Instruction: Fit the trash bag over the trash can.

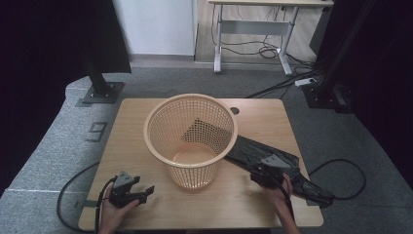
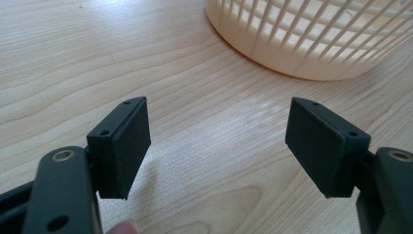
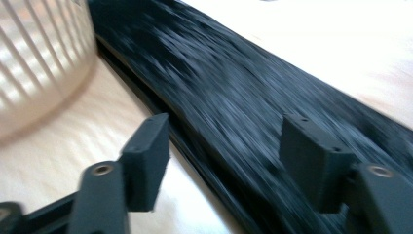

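Nearest to us, our left hand-held gripper (image 1: 139, 191) rests low over the bare counter (image 1: 234, 200) with its jaws well apart and nothing between them; in the left gripper view the wood grain shows plainly in the gap, and the foot of the basket (image 2: 316, 44) stands just beyond. Our right hand-held gripper (image 1: 267, 176) sits over the near end of the black plastic bag (image 1: 272, 156), jaws spread wide, the pads not pressing on the film; in the right gripper view the bag (image 3: 234, 92) runs away between and past them, blurred. The bag lies flat on the counter to the right of the basket, its far end seeming to reach up over the basket's rim (image 1: 229, 127), where a dark patch shows through the mesh. We judge the step in hand to be lining the basket with the bag. The next move calls for closing the right jaws on one layer of the thin film near its mouth, while the left comes across to steady the basket or take the opposite edge. Beyond the counter lie grey floor and a desk frame (image 1: 253, 29).
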### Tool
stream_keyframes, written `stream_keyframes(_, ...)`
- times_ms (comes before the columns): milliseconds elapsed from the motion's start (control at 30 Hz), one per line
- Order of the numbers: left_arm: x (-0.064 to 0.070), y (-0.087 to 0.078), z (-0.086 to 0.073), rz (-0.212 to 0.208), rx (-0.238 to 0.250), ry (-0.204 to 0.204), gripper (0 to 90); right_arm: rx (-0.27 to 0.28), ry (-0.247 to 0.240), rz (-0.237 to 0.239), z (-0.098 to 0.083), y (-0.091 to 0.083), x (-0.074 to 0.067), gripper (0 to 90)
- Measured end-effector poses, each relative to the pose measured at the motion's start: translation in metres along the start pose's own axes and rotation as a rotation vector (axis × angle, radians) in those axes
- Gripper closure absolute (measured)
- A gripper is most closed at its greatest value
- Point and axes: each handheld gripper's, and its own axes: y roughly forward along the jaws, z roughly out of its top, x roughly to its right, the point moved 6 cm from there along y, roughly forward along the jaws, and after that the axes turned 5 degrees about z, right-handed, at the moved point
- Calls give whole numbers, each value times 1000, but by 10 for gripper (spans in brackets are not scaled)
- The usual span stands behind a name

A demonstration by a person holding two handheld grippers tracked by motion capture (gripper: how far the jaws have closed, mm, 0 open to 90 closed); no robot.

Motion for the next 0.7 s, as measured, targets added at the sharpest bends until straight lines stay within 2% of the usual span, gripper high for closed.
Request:
stream_keyframes(67, 0, 1, 0, 0, -2, 0, 241, -26, -12, 8, 9, 19, -8, 286)
stream_keyframes(133, 0, 1, 1, -1, 0, 0, 242, -71, -4, -17, 16, 43, -12, 269)
stream_keyframes(233, 1, 3, 1, -7, -1, 6, 247, -110, 13, -41, 20, 65, -12, 265)
stream_keyframes(300, 3, 5, 1, -8, -12, 20, 247, -120, 30, -40, 21, 73, -11, 269)
stream_keyframes(500, 5, 6, 2, -13, -10, 30, 247, -132, 91, -38, 15, 82, -4, 293)
stream_keyframes(700, 8, 6, 2, -14, -10, 31, 247, -126, 105, -57, 14, 81, -1, 355)
